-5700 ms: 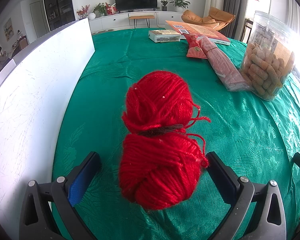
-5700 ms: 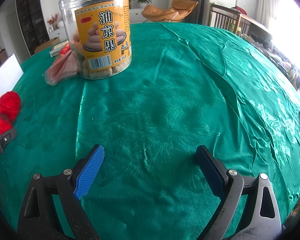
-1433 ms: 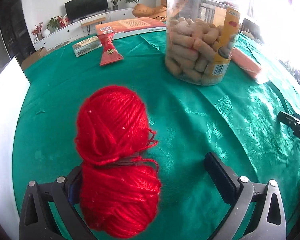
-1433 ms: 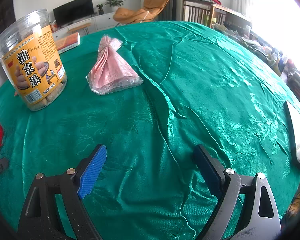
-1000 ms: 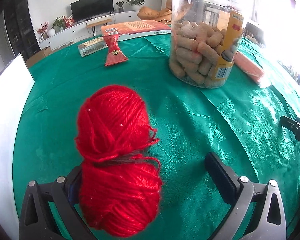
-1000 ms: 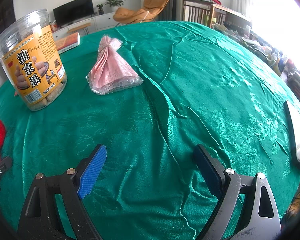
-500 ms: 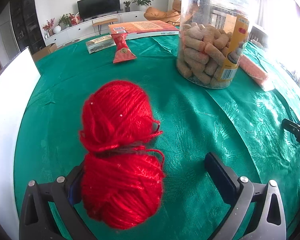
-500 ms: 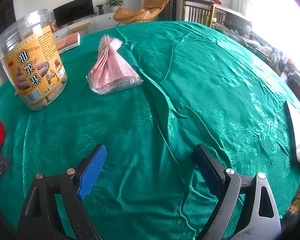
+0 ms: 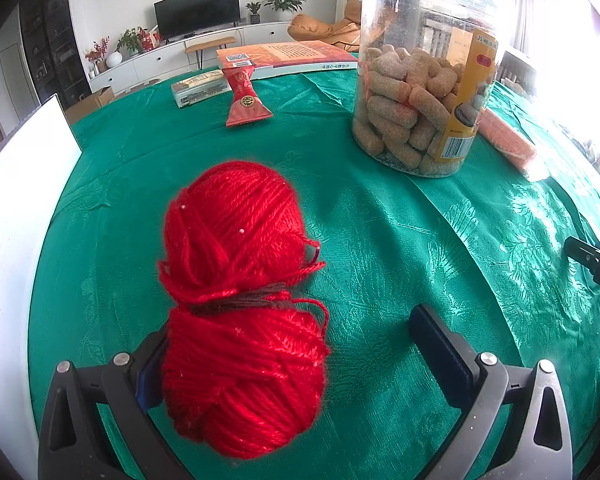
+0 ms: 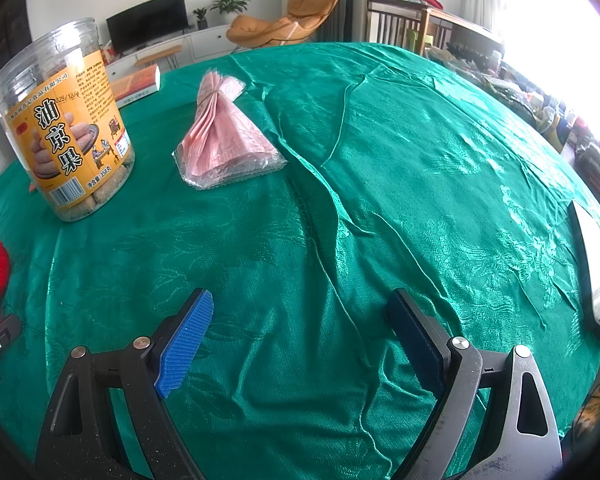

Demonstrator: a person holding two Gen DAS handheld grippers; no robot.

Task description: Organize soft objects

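Over green tablecloth (image 9: 420, 240): left tool (image 9: 296, 352) spread, yarn (image 9: 240, 308) against left finger; right tool (image 10: 300, 332) spread.

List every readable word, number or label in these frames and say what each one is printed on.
"油京果": large black characters on the orange label of the snack jar.
"358克": net weight on the same label, only just legible.
"025/12/": partial date stamp near the label's top.
Book, flat box and red packet carry print too small to read.
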